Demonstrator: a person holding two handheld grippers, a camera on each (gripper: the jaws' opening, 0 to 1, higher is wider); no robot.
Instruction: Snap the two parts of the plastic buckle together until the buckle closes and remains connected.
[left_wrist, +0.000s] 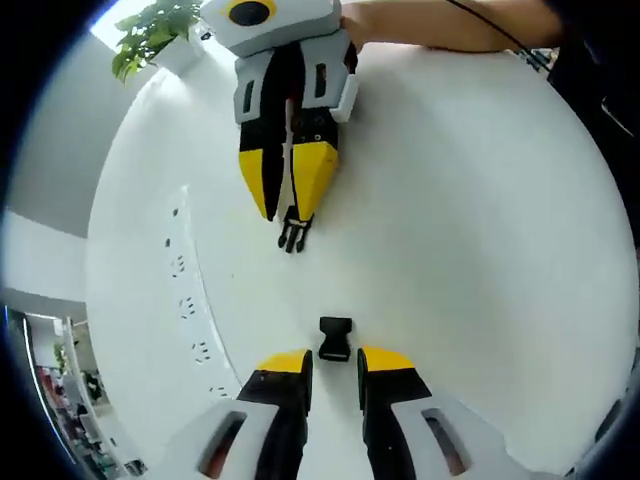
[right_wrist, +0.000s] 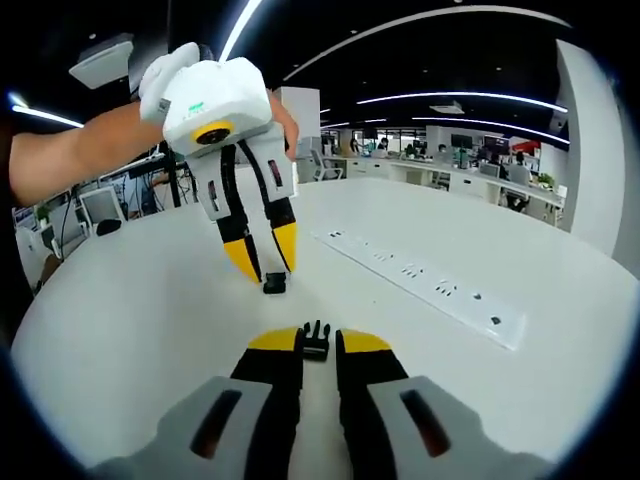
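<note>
White surface broad, glossy. Recessed socket strip runs across it. Potted green plant at far edge. Office desks and monitors behind, linear ceiling lights overhead.

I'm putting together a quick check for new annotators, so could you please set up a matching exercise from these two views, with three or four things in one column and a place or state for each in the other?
Things:
1. Pronged buckle half
2. Socket buckle half
3. Strip of sockets
4. Potted plant

Places or states:
A. Set flat into the white table
B. Between the tips of the right gripper
C. At the table's far edge, in the left gripper view
D. On the table between the open jaws of the left gripper

Pairs: 1-B, 2-D, 3-A, 4-C
</note>
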